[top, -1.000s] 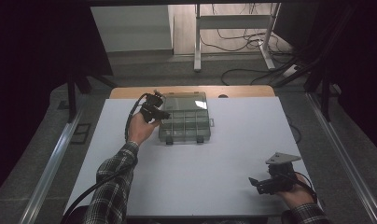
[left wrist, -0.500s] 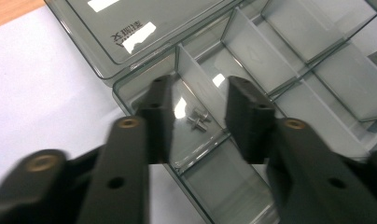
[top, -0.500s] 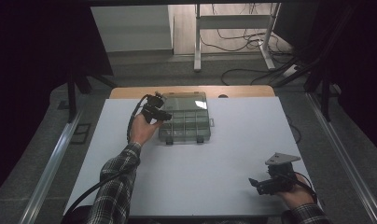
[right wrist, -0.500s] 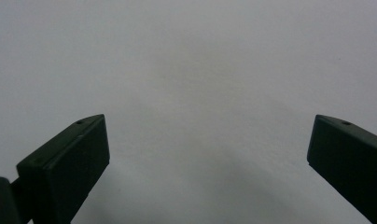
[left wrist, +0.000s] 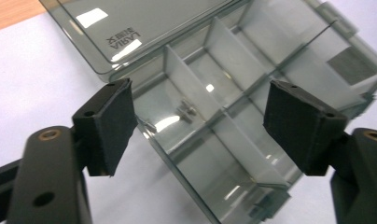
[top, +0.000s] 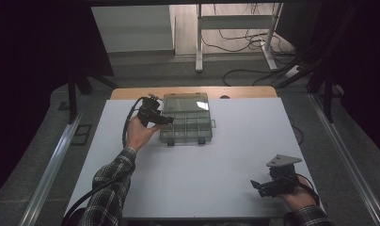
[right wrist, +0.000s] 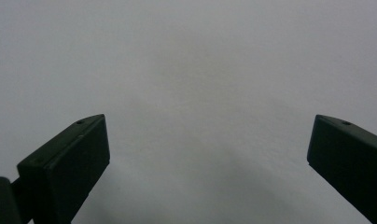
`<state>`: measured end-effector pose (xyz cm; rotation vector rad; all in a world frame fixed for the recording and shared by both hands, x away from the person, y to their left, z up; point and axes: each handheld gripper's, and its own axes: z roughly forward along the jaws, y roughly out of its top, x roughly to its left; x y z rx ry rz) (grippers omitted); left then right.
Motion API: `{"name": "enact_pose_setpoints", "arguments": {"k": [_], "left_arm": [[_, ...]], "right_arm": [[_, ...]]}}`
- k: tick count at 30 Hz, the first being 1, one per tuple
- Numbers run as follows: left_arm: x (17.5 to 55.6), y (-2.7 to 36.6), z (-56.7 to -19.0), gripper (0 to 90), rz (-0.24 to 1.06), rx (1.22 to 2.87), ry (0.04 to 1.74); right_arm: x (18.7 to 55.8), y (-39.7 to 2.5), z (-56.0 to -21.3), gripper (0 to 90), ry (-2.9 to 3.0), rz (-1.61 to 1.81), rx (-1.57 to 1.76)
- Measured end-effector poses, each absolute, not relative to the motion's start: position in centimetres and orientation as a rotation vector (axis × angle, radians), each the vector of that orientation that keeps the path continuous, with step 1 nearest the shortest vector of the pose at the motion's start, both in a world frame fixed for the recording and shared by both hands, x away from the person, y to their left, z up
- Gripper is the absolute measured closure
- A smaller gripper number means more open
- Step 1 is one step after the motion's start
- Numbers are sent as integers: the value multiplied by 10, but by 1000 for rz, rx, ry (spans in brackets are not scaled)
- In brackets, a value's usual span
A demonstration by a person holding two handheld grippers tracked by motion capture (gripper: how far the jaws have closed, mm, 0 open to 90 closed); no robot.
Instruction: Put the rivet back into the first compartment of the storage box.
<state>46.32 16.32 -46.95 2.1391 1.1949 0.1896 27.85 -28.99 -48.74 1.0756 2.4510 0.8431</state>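
On the raised lid of the smoky clear organiser box [left wrist: 233, 88], "LARIA" is read upside down beside smaller, illegible characters. A small metal part [left wrist: 186, 111] is seen indistinctly in one compartment. The box is placed far left of centre on the white table [top: 235, 155]. The left gripper [left wrist: 198, 126] is held wide over its left edge; the right gripper [top: 263, 187], also wide, is held near right.

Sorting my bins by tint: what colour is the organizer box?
Smoky transparent grey, with paler dividers; the organizer box shows best in the left gripper view.
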Motion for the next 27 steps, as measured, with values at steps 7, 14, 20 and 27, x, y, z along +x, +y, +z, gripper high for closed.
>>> {"name": "enact_pose_setpoints", "arguments": {"k": [7,14,20,27], "left_arm": [[451,163,-470,208,167,2169,1124],[438,164,-464,158,182,2151,1069],[426,165,-457,105,193,2149,1009],[412,163,-451,46,148,2160,945]], "right_arm": [[278,-290,-488,0,2452,842,1074],[278,-290,-488,0,2452,840,1077],[278,-290,-488,0,2451,840,1079],[278,-290,-488,0,2451,840,1079]]}}
